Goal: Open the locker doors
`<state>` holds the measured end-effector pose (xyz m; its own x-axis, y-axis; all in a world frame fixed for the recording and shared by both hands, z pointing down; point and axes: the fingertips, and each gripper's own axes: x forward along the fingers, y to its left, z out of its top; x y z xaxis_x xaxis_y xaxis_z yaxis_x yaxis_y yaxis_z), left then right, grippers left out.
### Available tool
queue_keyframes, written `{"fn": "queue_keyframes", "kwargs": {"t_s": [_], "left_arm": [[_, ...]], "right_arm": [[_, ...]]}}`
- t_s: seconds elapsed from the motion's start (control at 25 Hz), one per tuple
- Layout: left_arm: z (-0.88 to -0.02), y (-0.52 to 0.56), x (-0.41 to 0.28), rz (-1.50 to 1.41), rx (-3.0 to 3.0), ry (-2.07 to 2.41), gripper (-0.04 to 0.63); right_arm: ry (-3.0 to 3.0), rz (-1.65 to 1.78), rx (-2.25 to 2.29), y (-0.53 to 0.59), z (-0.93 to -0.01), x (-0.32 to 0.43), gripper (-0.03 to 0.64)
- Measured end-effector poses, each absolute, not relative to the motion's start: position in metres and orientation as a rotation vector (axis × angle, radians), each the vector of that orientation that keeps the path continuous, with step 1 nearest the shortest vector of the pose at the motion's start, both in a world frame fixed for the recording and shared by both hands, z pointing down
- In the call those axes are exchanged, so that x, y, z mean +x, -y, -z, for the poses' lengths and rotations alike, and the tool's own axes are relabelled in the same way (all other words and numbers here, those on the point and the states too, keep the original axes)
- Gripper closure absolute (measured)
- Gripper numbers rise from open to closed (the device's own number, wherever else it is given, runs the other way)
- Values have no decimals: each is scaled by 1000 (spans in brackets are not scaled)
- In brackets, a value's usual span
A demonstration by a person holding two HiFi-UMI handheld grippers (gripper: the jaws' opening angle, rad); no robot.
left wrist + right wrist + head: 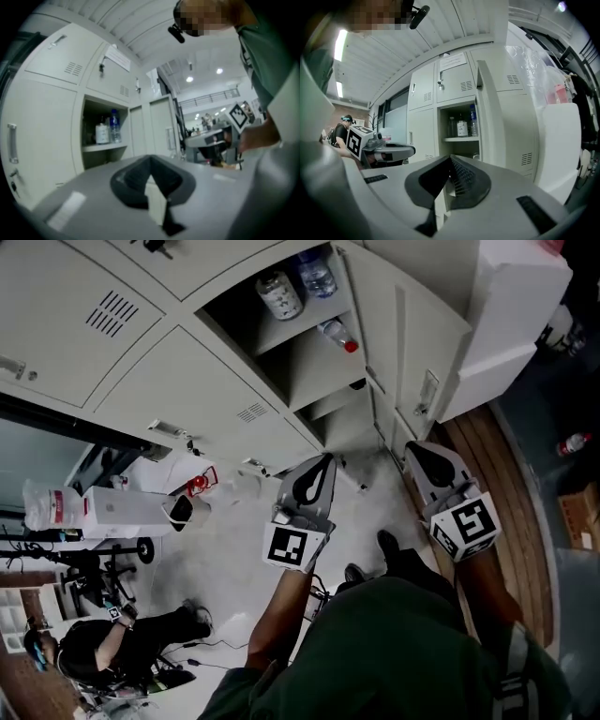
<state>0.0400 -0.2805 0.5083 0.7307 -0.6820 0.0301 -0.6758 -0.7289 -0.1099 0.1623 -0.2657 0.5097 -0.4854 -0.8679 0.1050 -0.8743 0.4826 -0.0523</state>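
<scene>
A bank of pale grey lockers [187, 381] fills the top of the head view. One compartment [300, 324] stands open with its door [412, 343] swung out to the right, and bottles [279, 294] sit on its shelf. My left gripper [325, 457] is a little in front of the lockers, below the open compartment, shut and holding nothing. My right gripper [412, 446] is beside the open door's lower edge, also shut and empty. In the left gripper view the jaws [150, 161] meet, facing the open compartment [105, 136]. In the right gripper view the jaws [451, 159] meet, facing the open door [487, 122].
Closed locker doors [84, 306] lie to the left, one with a handle [12, 143]. A white cabinet [506, 315] stands at the right beside a wooden floor strip [506, 474]. A white box [103, 507] and a seated person [103, 643] are at the left.
</scene>
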Motion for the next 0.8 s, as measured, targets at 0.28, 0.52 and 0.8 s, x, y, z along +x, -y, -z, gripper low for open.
{"fn": "queue_keyframes", "kwargs": {"t_s": [0.28, 0.52, 0.8], "left_arm": [[-496, 242, -41, 78, -2782, -1243, 606], [-484, 207, -110, 34, -2713, -1358, 606], [-483, 168, -178, 0, -2653, -1471, 606]], "right_arm": [[2793, -148, 1327, 236, -493, 74, 612], [2876, -162, 1103, 200, -483, 7, 612], [2896, -147, 950, 168, -474, -43, 614]]}}
